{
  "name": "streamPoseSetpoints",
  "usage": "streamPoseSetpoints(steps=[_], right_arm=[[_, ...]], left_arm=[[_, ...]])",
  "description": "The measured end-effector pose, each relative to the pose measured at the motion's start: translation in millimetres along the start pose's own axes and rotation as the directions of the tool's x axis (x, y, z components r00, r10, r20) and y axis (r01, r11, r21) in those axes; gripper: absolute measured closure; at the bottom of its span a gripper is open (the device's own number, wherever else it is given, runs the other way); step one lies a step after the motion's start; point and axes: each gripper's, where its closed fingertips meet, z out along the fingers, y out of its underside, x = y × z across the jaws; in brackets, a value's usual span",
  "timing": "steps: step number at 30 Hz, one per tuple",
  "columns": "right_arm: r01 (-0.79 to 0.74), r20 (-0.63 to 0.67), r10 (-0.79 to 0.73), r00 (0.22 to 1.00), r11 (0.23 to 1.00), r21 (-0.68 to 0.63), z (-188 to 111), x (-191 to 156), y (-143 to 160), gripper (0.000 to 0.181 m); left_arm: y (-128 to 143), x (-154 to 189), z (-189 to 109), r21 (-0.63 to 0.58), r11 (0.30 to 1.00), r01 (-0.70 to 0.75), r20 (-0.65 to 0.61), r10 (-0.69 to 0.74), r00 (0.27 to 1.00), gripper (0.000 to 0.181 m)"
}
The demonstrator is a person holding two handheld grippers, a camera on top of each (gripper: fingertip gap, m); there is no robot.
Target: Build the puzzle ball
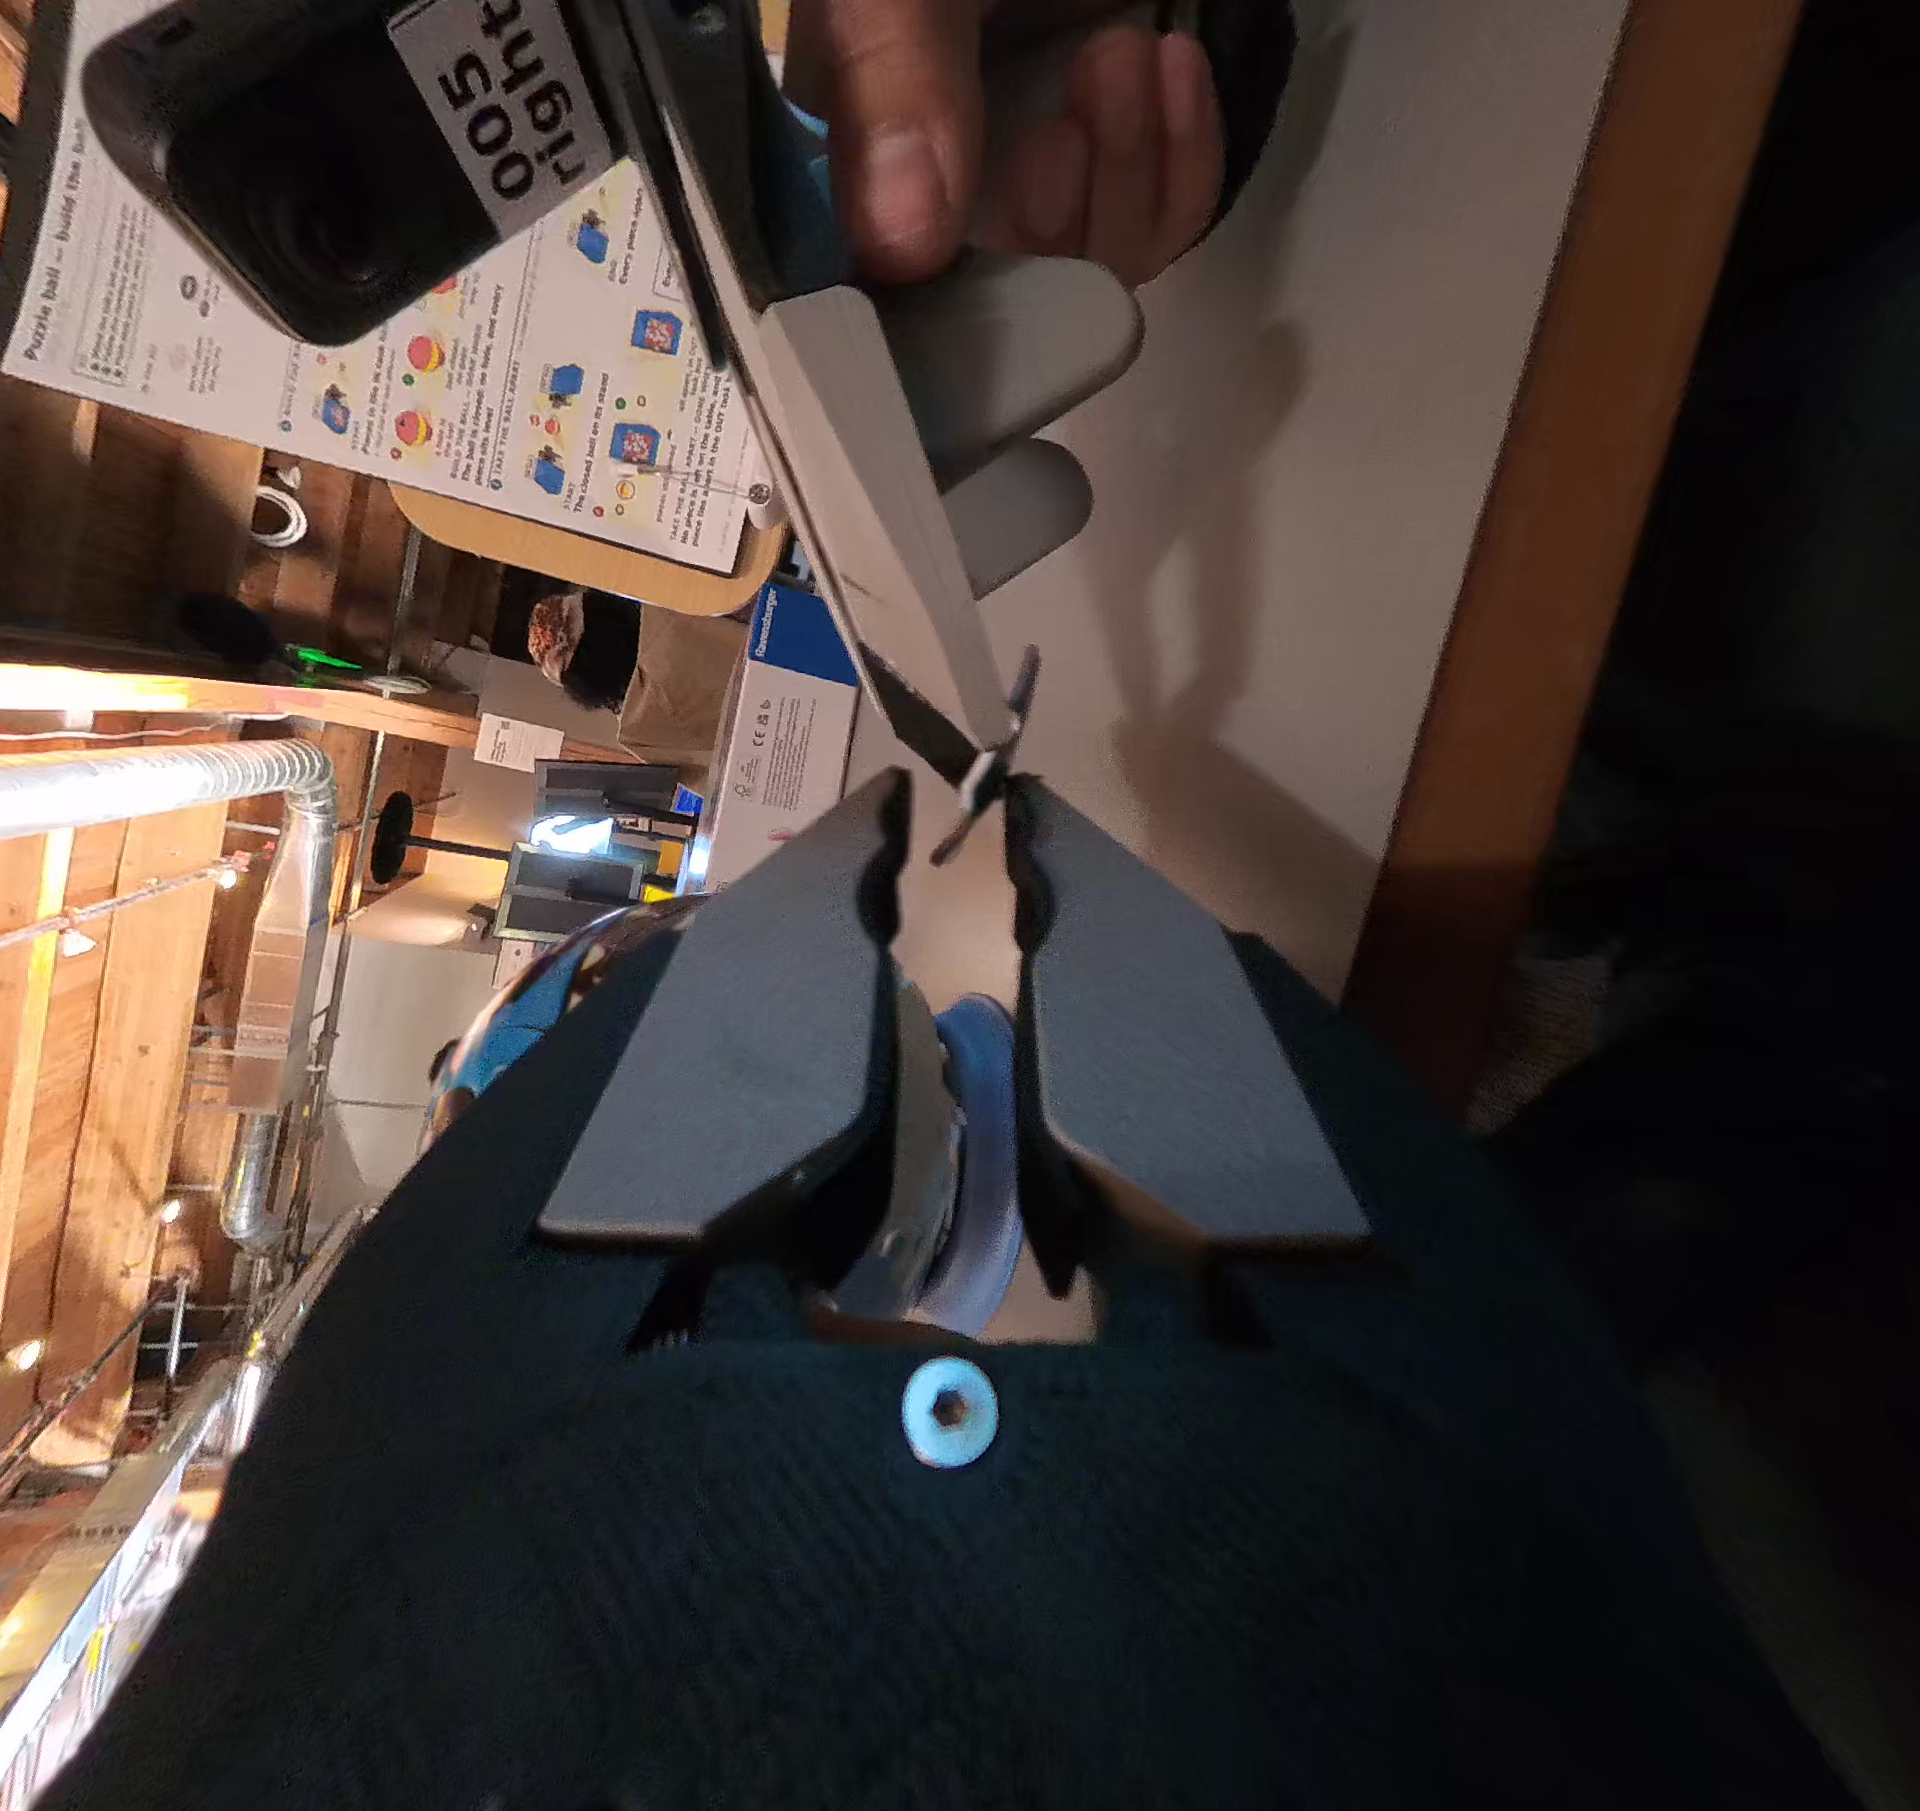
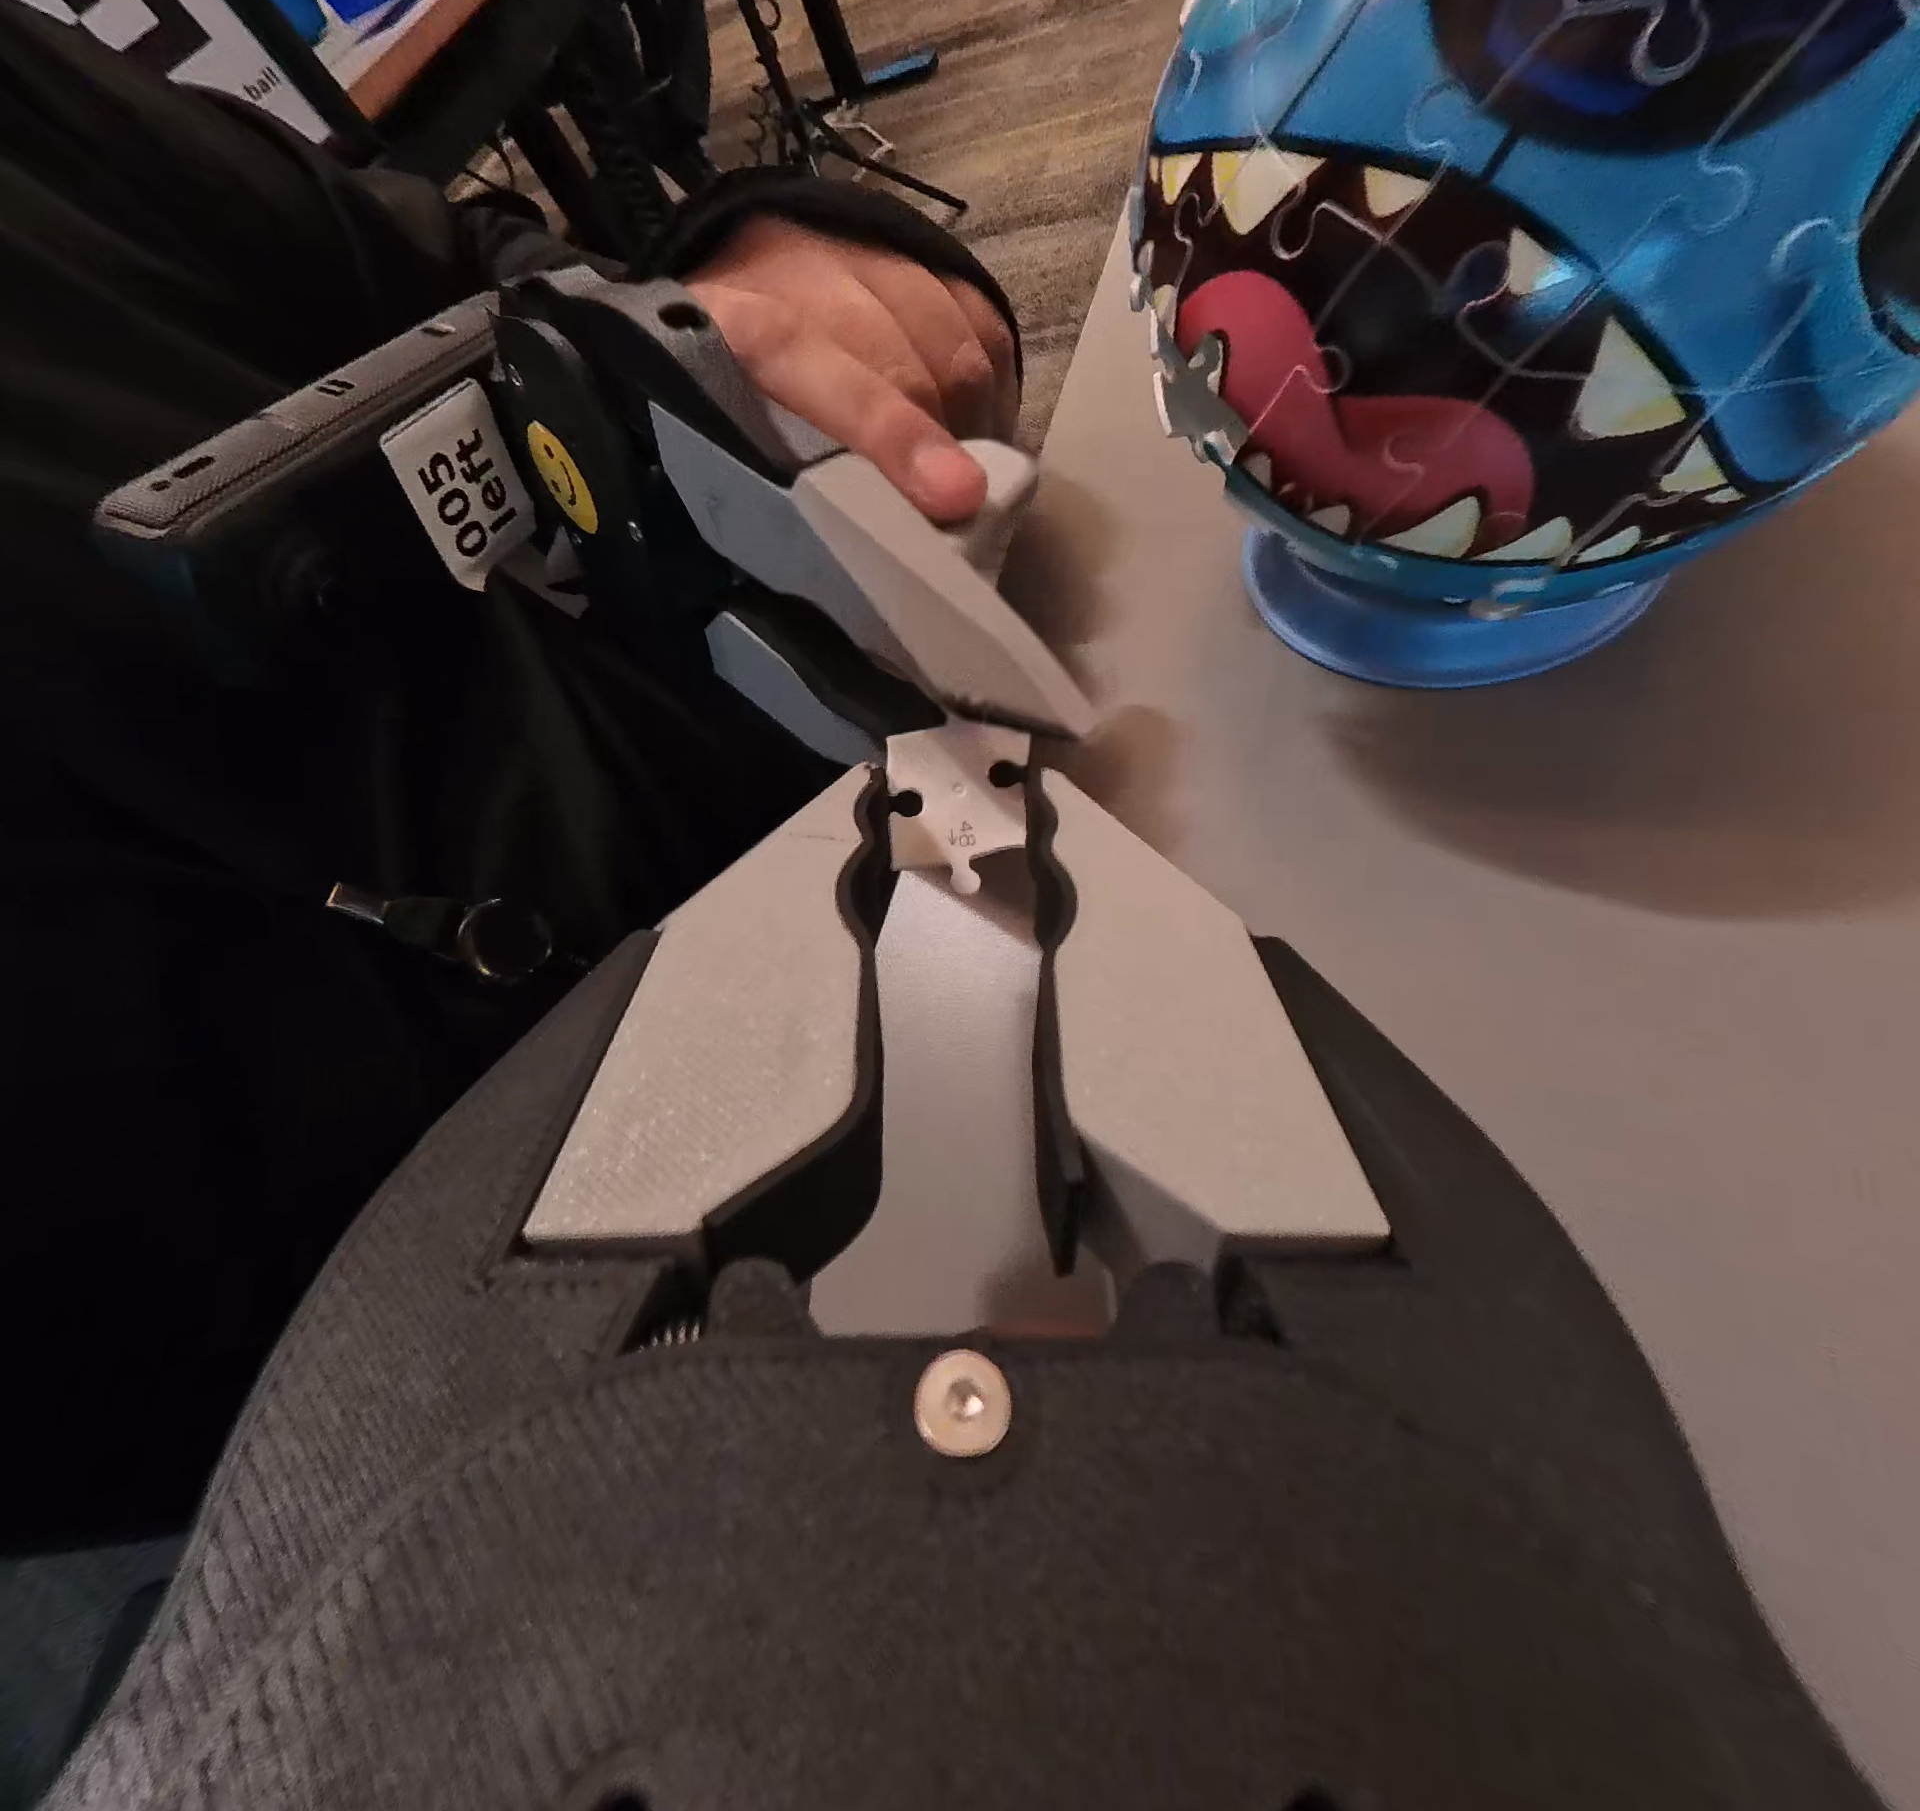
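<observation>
The desk [image 2: 1455,1034] is a smooth, pale matte slab with a wood-coloured edge band; beyond its edge lies wood-grain flooring. In the left wrist view the room behind shows timber wall panels, a ribbed metal duct [image 1: 156,774] and a printed instruction sheet [image 1: 416,379].

The puzzle ball [image 2: 1558,255] stands on the desk, well right of both tools. It is a glossy, curved shell of interlocking plastic pieces, mainly blue, printed with white teeth and a pink tongue. Its left edge is ragged where pieces are unfilled. It sits on a round blue ring stand [image 2: 1444,618].

The right hand-held gripper [image 2: 956,805] has grey, finely textured wedge fingers with wavy black inner pads. Its jaws are narrowed onto a small white puzzle piece [image 2: 956,816], flat side up, with a tab and notches visible.

The left hand-held gripper [image 1: 956,805], held by a hand [image 2: 862,379], meets the same piece from the opposite side; its tips pinch the far edge. The piece is held above the desk, between the two tools, near the desk's front edge.
</observation>
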Motion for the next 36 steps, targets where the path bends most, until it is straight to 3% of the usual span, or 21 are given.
streamPoseSetpoints(steps=[4,8,12,13,14,15,16,18,23,26,30,34,36], right_arm=[[0.027,0.009,-0.027,1.000,1.000,0.005,-1.7,-2.5,-0.4,0.158],[0.209,-0.072,-0.213,0.974,0.976,-0.054,-1.8,-12.8,4.3,0.151],[0.361,-0.207,-0.383,0.900,0.922,-0.139,-5.1,-15.6,6.1,0.151],[0.383,-0.221,-0.403,0.888,0.915,-0.131,-3.4,-16.4,4.7,0.160],[0.384,-0.261,-0.405,0.876,0.914,-0.132,-1.0,-7.8,4.9,0.181],[0.351,-0.354,-0.395,0.848,0.918,-0.183,-2.3,17.3,10.8,0.181],[0.298,-0.427,-0.383,0.819,0.920,-0.254,-7.0,43.5,22.0,0.181],[0.213,-0.472,-0.305,0.827,0.947,-0.239,-17.2,64.5,30.2,0.168],[0.183,-0.476,-0.175,0.862,0.983,-0.031,-53.2,39.7,6.5,0.155],[0.140,-0.418,-0.164,0.894,0.986,-0.089,-31.1,10.1,18.4,0.148],[0.082,-0.511,-0.140,0.848,0.988,-0.134,1.1,0.8,30.5,0.140],[0.021,-0.604,-0.132,0.786,0.982,-0.187,6.5,10.7,47.4,0.142],[-0.002,-0.609,-0.108,0.786,0.984,-0.177,6.6,11.8,48.8,0.154]], left_arm=[[-1.8,0.8,-1.2,0.026,1.000,-0.018,0.013,0.017,1.000,0.172],[-8.8,2.6,-6.7,0.073,0.997,0.000,-0.006,0.001,1.000,0.173],[-7.6,0.9,-12.4,0.105,0.994,0.011,-0.004,-0.010,1.000,0.181],[-4.3,4.1,-11.0,0.099,0.993,0.063,-0.041,-0.059,0.997,0.181],[-1.0,8.0,-7.1,0.088,0.987,0.137,-0.078,-0.131,0.988,0.181],[6.1,13.9,-0.2,0.050,0.983,0.175,-0.107,-0.169,0.980,0.181],[19.9,15.0,7.2,-0.034,0.992,0.123,-0.082,-0.125,0.989,0.181],[35.9,13.1,14.0,-0.115,0.993,0.020,-0.038,-0.025,0.999,0.181],[32.5,14.3,-3.2,-0.046,0.981,0.188,-0.109,-0.192,0.975,0.181],[38.0,14.9,-12.2,-0.032,0.970,0.240,-0.133,-0.242,0.961,0.181],[38.7,17.7,-17.6,-0.019,0.967,0.254,-0.127,-0.255,0.959,0.181],[34.2,20.0,-20.1,-0.011,0.970,0.245,-0.130,-0.244,0.961,0.181],[31.9,20.6,-20.8,-0.004,0.971,0.240,-0.136,-0.239,0.962,0.181]])
